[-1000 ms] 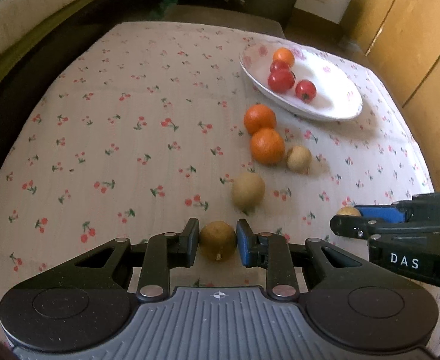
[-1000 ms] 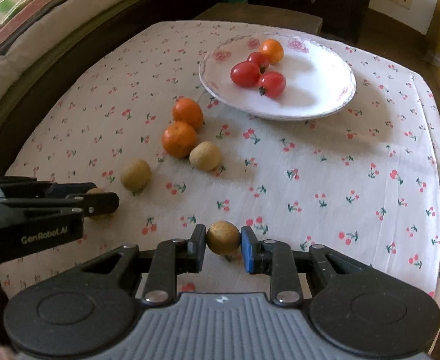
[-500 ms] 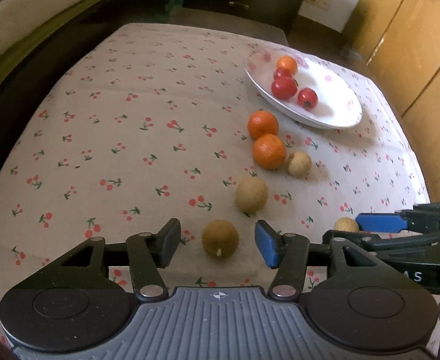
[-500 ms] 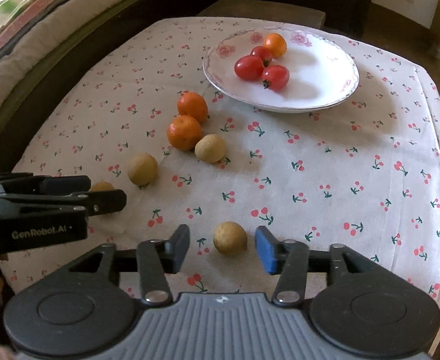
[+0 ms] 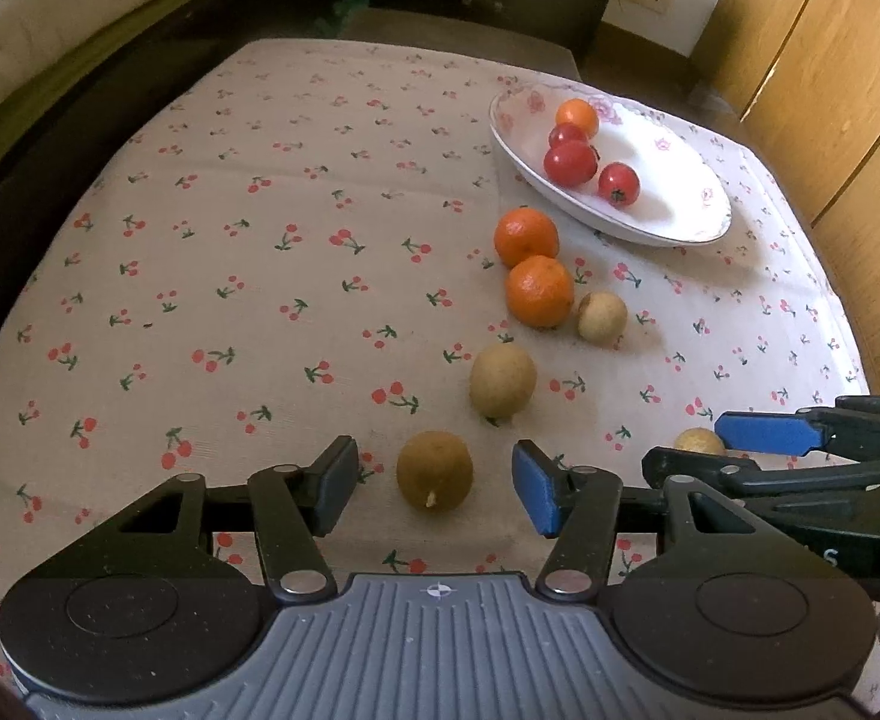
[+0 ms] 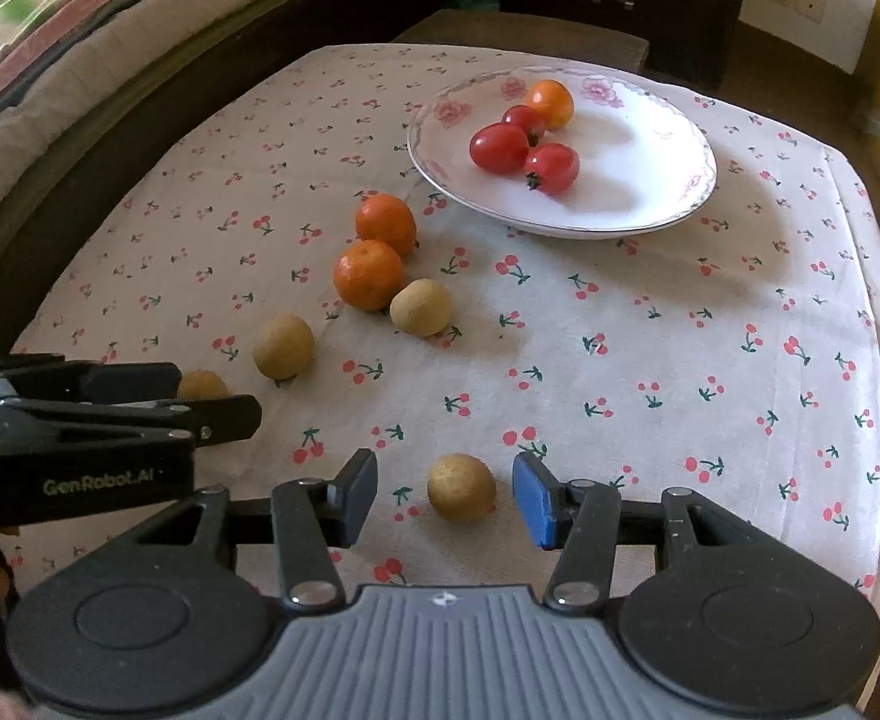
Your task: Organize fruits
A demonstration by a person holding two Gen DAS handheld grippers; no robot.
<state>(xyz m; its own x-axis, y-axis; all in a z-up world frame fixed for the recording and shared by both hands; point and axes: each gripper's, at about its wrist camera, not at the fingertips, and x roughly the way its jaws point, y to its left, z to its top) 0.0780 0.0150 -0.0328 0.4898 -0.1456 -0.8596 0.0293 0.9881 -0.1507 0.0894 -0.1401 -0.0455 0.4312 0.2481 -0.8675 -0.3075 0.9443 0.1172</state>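
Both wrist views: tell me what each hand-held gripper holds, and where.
Nothing. Left hand-held gripper and right hand-held gripper each stand open around a round tan fruit, pads clear.

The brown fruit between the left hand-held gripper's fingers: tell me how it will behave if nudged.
The brown fruit is nearly round and sits loose on the flat tablecloth, so it would probably roll. Its small stem nub points toward the camera and might make it wobble. The left hand-held gripper stands open with gaps on both sides, so nothing would stop it sideways at first.
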